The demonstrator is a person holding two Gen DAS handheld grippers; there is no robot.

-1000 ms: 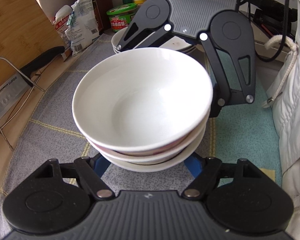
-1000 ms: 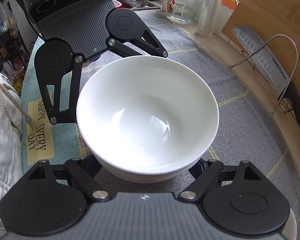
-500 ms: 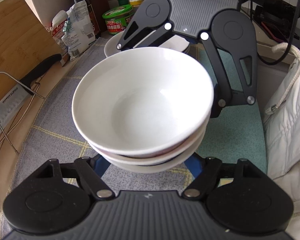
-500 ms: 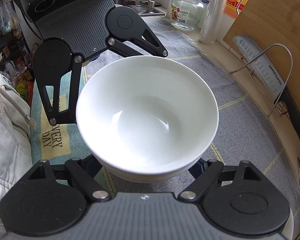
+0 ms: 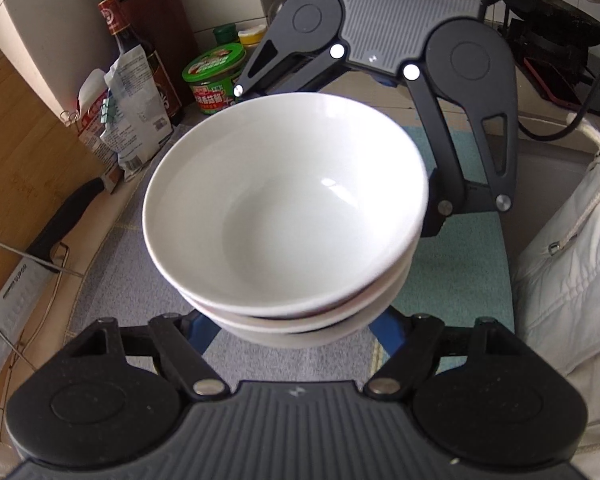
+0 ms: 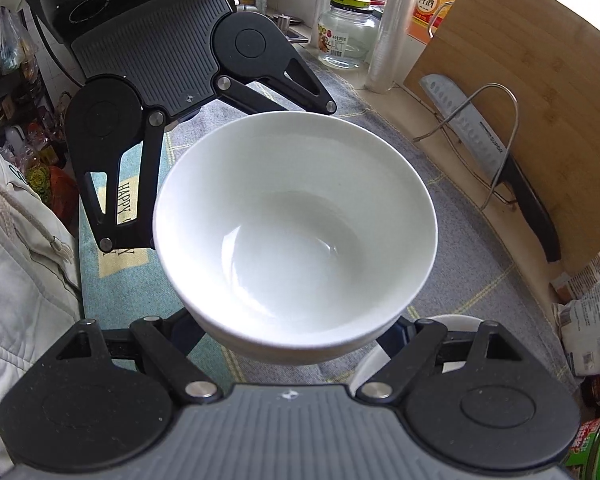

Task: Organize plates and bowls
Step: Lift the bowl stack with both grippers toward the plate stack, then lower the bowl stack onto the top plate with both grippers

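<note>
In the left wrist view, the left gripper (image 5: 290, 326) sits at 6 o'clock, its blue-tipped fingers (image 5: 388, 330) reaching under either side of a stack of white bowls (image 5: 284, 220) that fills the centre of the frame. The fingers press against the lowest bowl, so the gripper is clenched on the stack, which appears held above the grey cloth (image 5: 112, 280) covering the surface. At 12 o'clock, beyond the stack, the right gripper (image 5: 380, 92) faces back from the opposite side, its dark linkages flanking the far rim. At 9 o'clock a knife (image 5: 40, 256) leans in a wire rack against a wooden cutting board (image 5: 20, 168); toward 11 o'clock stand a green-lidded jar (image 5: 214, 80) and a dark sauce bottle (image 5: 140, 56).

In the right wrist view, the right gripper (image 6: 296, 334) at 6 o'clock likewise grips the bottom of the stack from both sides, with the top bowl (image 6: 296, 236) centred. A white plate (image 6: 456, 322) shows partly at 4 o'clock, low behind the gripper's right linkage. The left gripper (image 6: 204, 120) appears at 11 o'clock, and a glass jar (image 6: 346, 36) at 12 o'clock.
</note>
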